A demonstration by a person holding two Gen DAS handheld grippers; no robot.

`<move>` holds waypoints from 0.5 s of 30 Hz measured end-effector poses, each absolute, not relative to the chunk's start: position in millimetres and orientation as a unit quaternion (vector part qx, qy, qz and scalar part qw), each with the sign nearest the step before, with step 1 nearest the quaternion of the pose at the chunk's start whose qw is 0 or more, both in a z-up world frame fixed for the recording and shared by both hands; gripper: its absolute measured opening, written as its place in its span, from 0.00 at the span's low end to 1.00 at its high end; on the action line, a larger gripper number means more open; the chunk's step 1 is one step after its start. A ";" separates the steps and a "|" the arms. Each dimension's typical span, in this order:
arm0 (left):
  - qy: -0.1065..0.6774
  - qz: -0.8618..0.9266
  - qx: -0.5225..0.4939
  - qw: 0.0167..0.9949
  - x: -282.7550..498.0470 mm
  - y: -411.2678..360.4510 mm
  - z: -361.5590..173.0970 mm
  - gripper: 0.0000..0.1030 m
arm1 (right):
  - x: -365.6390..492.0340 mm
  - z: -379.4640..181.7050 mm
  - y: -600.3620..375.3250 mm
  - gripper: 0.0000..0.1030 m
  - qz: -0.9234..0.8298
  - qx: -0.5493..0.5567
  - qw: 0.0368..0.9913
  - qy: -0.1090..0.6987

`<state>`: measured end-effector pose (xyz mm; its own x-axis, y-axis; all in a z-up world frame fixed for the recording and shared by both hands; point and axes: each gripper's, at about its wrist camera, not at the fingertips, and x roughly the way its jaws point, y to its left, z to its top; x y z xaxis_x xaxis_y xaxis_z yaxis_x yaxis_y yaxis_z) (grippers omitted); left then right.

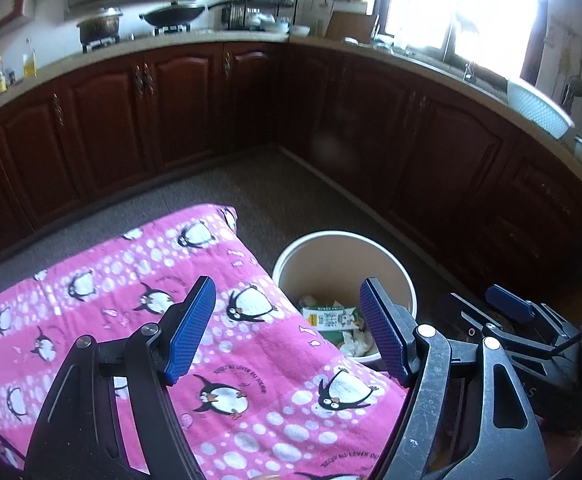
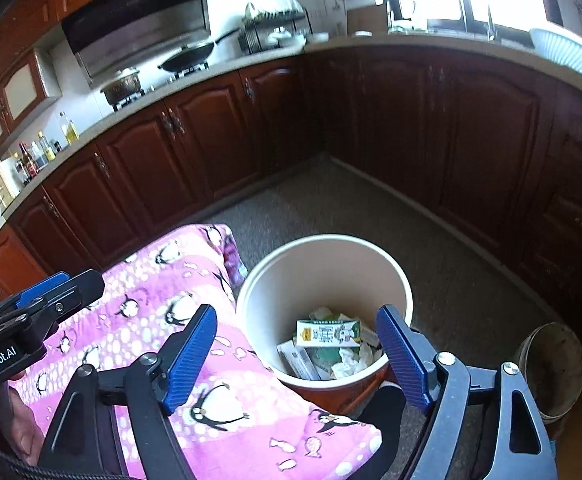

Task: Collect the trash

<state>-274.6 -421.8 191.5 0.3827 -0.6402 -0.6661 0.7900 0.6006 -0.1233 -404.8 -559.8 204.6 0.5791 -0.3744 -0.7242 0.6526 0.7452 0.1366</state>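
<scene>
A round beige trash bin [image 1: 407, 280] [image 2: 399, 280] stands on the floor beside the pink penguin cloth [image 1: 91, 300] [image 2: 151, 280]. Inside lie a green and white milk carton [image 1: 329, 317] [image 2: 327, 333], crumpled tissues [image 2: 349, 362] and other paper scraps. My left gripper [image 1: 291, 328] is open and empty, above the cloth's edge and the bin. My right gripper [image 2: 297, 354] is open and empty, above the bin's near rim. The right gripper shows at the right of the left wrist view [image 1: 507, 304]; the left gripper shows at the left of the right wrist view [image 2: 51, 292].
Dark wooden cabinets [image 1: 171, 100] [image 2: 451, 120] run around the corner under a counter with a wok [image 1: 175, 14], a pot [image 1: 99, 26], bottles [image 2: 43, 148] and a dish rack [image 1: 263, 8]. A dirty bucket [image 2: 555, 368] stands right of the bin. Grey floor [image 2: 371, 208] lies beyond.
</scene>
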 end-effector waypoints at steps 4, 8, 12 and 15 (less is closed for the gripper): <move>0.321 -0.428 0.103 0.838 -281.4 -406.0 201.2 0.72 | -404.1 215.7 -542.4 0.81 -0.302 0.178 0.874 0.338; 0.299 -0.420 0.097 0.851 -286.0 -389.3 211.5 0.72 | -406.0 228.4 -532.7 0.84 -0.315 0.163 0.880 0.317; 0.283 -0.415 0.082 0.861 -287.3 -375.3 218.6 0.72 | -407.1 239.5 -523.0 0.88 -0.325 0.151 0.884 0.300; 0.275 -0.414 0.072 0.865 -288.2 -369.7 221.6 0.72 | -405.7 246.1 -514.1 0.88 -0.329 0.141 0.886 0.294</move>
<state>-288.2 -369.7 221.6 0.5062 -0.6761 -0.5354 0.7553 0.6472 -0.1031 -405.7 -514.1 246.1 0.6102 -0.4999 -0.6147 0.6661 0.7438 0.0564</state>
